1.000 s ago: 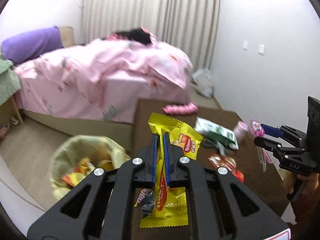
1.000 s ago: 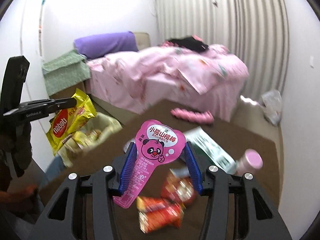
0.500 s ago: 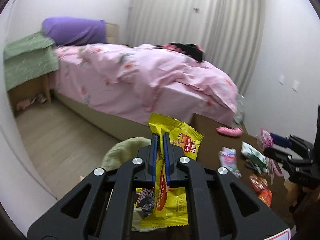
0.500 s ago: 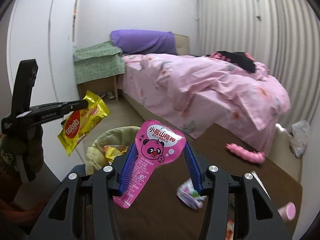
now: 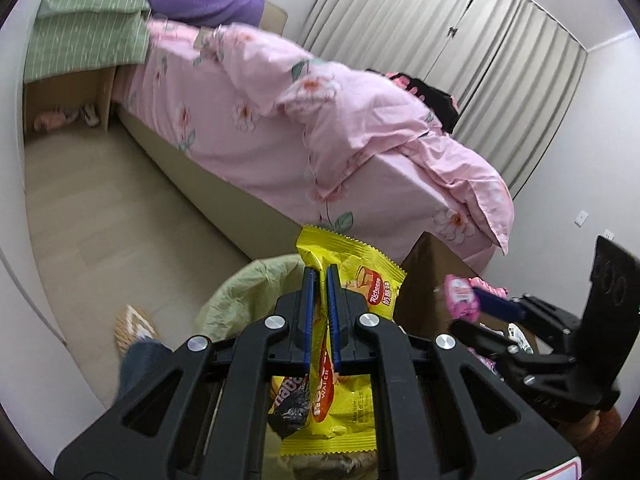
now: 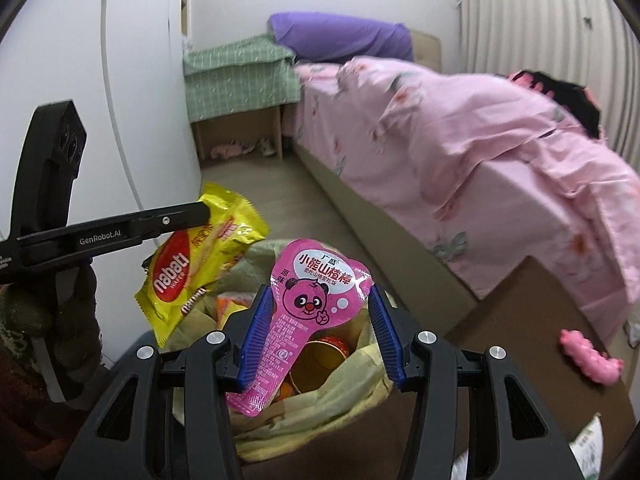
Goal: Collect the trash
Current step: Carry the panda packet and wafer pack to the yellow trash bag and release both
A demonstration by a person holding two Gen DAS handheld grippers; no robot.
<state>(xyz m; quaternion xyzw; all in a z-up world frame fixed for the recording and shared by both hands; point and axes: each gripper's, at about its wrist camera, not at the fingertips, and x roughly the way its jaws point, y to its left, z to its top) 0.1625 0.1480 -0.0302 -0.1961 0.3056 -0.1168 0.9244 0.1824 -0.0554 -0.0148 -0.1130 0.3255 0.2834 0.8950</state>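
Drop-off step: both grippers carry trash to the bin [image 6: 360,384], which stands on the floor beside the brown table [image 6: 532,320], lined with a pale green bag and already holding wrappers and a gold tin. Left gripper [image 5: 321,280] is pinched tight on a yellow wafer pack [image 5: 352,280], which hangs over the bin's near rim. Right gripper [image 6: 316,320] holds a pink candy wrapper [image 6: 316,292] across its width, jaws about half apart, right above the bin mouth. Next move, my read: get each piece over the opening and open the jaws to let it fall; the yellow pack looks nearer the rim, so it may need a small shift inward first. Readable text: "nabati WAFER" and "Richeese" on the yellow pack, "GenRobot.AI" on the left gripper arm, Chinese print reading 小熊山楂棒 with a panda face on the pink wrapper. More trash remains on the table.
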